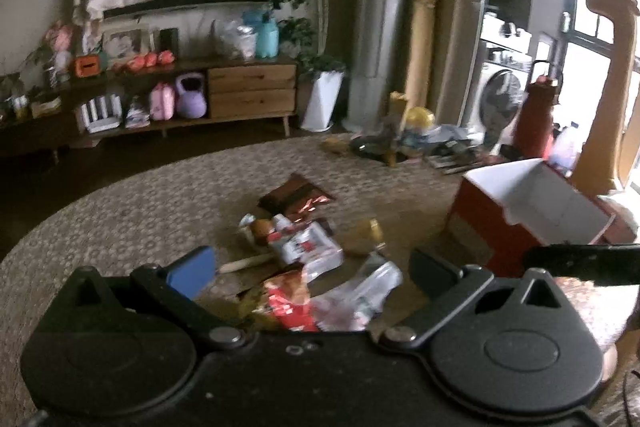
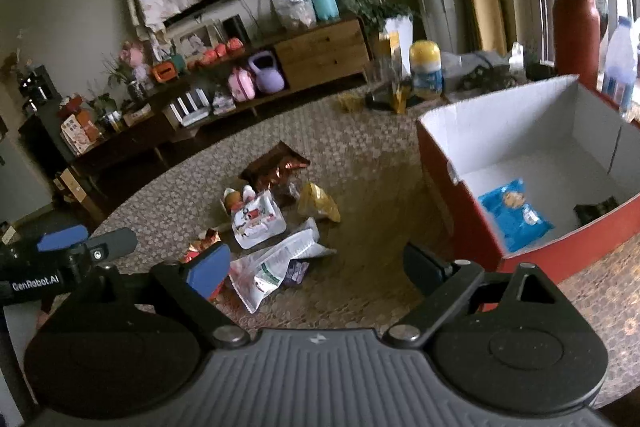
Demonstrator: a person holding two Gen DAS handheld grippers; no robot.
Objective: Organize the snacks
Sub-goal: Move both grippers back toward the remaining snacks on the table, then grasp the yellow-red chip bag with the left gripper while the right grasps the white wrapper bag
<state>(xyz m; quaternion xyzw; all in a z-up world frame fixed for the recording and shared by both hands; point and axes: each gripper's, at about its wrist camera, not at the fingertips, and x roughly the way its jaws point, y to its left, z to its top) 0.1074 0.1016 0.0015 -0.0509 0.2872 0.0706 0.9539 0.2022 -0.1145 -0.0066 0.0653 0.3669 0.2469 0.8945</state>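
Note:
A pile of snack packets lies on the woven table mat: a brown foil packet (image 1: 295,195) (image 2: 276,163), a white packet with red print (image 1: 308,249) (image 2: 256,221), a yellow packet (image 2: 318,202), a red packet (image 1: 286,301) and a clear white bag (image 2: 276,263). A red box with a white inside (image 2: 452,147) (image 1: 484,211) stands to the right and holds a blue packet (image 2: 516,213). My left gripper (image 1: 310,267) is open and empty just above the pile. My right gripper (image 2: 316,267) is open and empty, between the pile and the box.
The left gripper shows at the left edge of the right wrist view (image 2: 68,247). A yellow-lidded jar (image 2: 426,69), a red bottle (image 2: 576,23) and other clutter stand at the table's far side. A wooden sideboard (image 1: 252,89) lines the back wall.

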